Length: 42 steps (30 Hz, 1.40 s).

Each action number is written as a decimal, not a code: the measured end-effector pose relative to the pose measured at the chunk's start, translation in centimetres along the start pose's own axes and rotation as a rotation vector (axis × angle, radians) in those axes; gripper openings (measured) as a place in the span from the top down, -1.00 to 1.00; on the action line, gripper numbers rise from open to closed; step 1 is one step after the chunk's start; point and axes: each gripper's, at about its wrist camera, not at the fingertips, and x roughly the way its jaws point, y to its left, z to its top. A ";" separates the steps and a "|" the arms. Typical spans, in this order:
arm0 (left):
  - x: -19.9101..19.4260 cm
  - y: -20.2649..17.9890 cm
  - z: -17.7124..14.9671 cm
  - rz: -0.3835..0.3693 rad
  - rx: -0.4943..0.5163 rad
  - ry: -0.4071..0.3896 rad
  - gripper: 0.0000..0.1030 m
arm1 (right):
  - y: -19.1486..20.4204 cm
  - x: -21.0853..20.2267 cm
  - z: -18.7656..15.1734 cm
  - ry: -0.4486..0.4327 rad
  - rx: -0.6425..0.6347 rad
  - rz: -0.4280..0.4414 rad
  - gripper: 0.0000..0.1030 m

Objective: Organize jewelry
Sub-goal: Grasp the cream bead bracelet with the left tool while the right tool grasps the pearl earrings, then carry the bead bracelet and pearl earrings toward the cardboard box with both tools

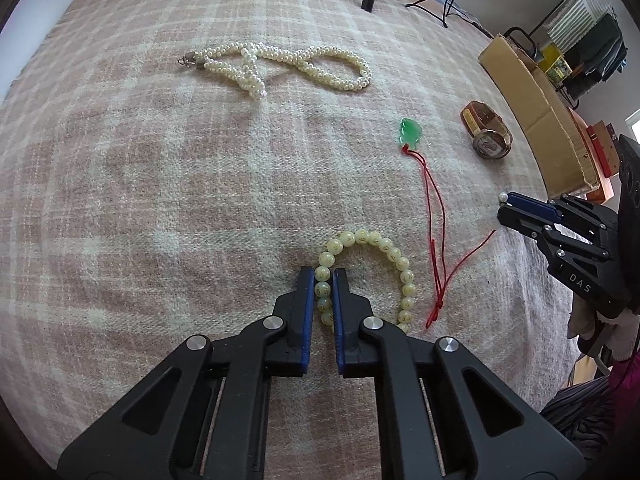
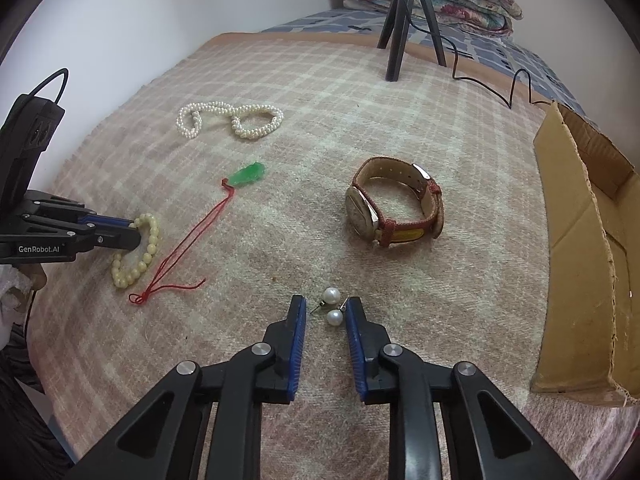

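We see our left claw (image 1: 323, 276) clamped on the bracelet (image 1: 374, 270) lying on the bed (image 1: 160, 180); our right claw (image 2: 326, 306) stands wide around the earrings (image 2: 333, 306), the watch (image 2: 394, 208) at one o'clock.

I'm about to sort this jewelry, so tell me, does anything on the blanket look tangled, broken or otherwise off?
Nothing looks broken. The pearl necklace lies twisted into crossed loops rather than laid out, and the green pendant's red cord trails loose beside the bead bracelet. The watch rests on its side.
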 end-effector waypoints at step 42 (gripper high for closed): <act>-6.5 -2.6 1.4 -0.132 -0.019 -0.151 0.90 | 0.4 -5.3 -0.8 -0.112 -0.011 -0.066 0.89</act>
